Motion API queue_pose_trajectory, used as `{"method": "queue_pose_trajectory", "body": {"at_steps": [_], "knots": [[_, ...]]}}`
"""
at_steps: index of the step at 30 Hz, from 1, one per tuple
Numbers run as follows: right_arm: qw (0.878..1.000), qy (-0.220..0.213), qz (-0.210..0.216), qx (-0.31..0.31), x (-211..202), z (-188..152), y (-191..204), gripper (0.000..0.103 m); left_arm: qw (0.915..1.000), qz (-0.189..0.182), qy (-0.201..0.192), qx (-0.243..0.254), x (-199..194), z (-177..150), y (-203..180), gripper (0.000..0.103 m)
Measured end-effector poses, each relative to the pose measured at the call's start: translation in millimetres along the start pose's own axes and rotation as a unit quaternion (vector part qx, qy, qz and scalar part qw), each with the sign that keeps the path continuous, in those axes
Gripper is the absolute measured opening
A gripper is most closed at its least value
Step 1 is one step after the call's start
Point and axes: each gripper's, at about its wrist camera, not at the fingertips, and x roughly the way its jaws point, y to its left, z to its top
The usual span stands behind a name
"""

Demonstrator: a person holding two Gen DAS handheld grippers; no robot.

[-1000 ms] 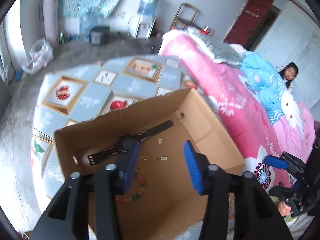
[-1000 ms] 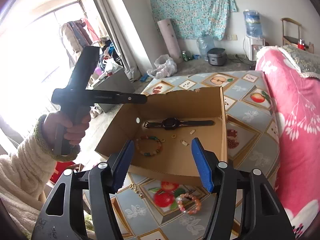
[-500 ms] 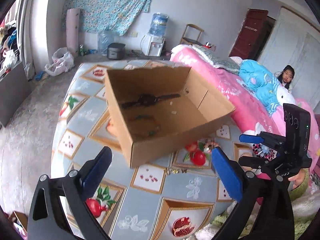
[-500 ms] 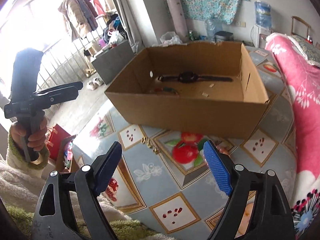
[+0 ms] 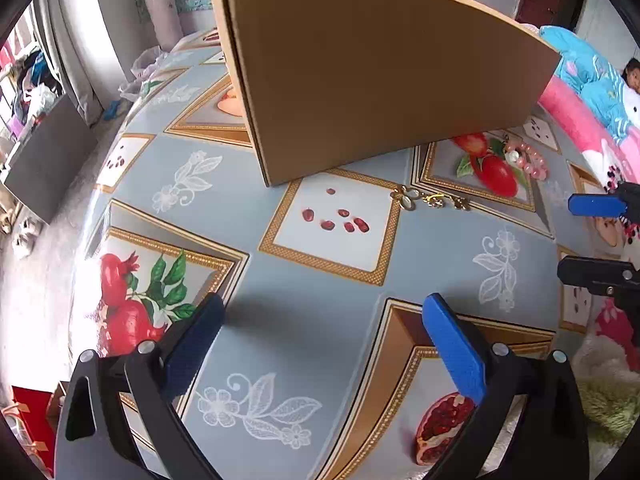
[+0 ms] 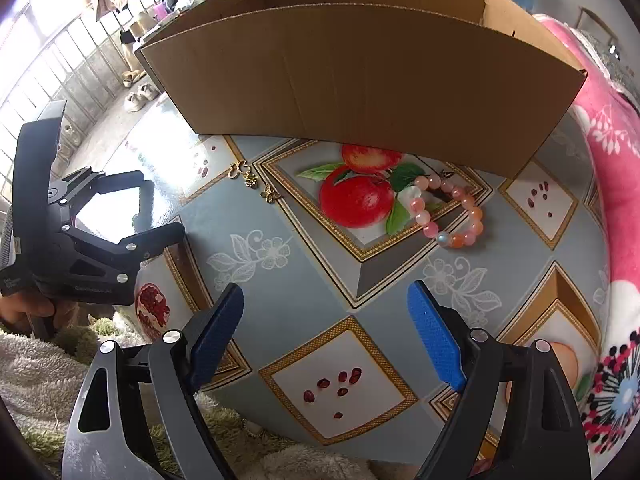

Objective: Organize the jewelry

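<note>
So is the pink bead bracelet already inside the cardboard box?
No, the pink bead bracelet lies on the patterned tablecloth in front of the cardboard box, outside its near wall.

Each view looks steeply down along its own fingers from close above the table. Ahead of both stands the box, outer wall only. Both share the charms and bracelet; each sees the other gripper alongside.
</note>
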Motion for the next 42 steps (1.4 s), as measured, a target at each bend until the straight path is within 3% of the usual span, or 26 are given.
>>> {"method": "queue_pose_trajectory", "body": {"at_steps": [14, 20, 42], "knots": [[0.998, 0.014, -0.059, 0.007, 17.9, -10.4, -6.1, 0.087, 0.9988, 0.013, -0.041, -0.022, 2.3, -4.5, -0.8, 0.098], [0.998, 0.011, -0.061, 0.013, 24.8, -14.2, -10.9, 0.091, 0.9985, 0.016, -0.047, -0.024, 1.3, -6.2, -0.8, 0.098], [0.997, 0.012, -0.07, 0.017, 41.8, -6.3, 0.5, 0.095, 0.9987, 0.023, -0.029, -0.037, 1.9, -2.3, -0.4, 0.098]]}}
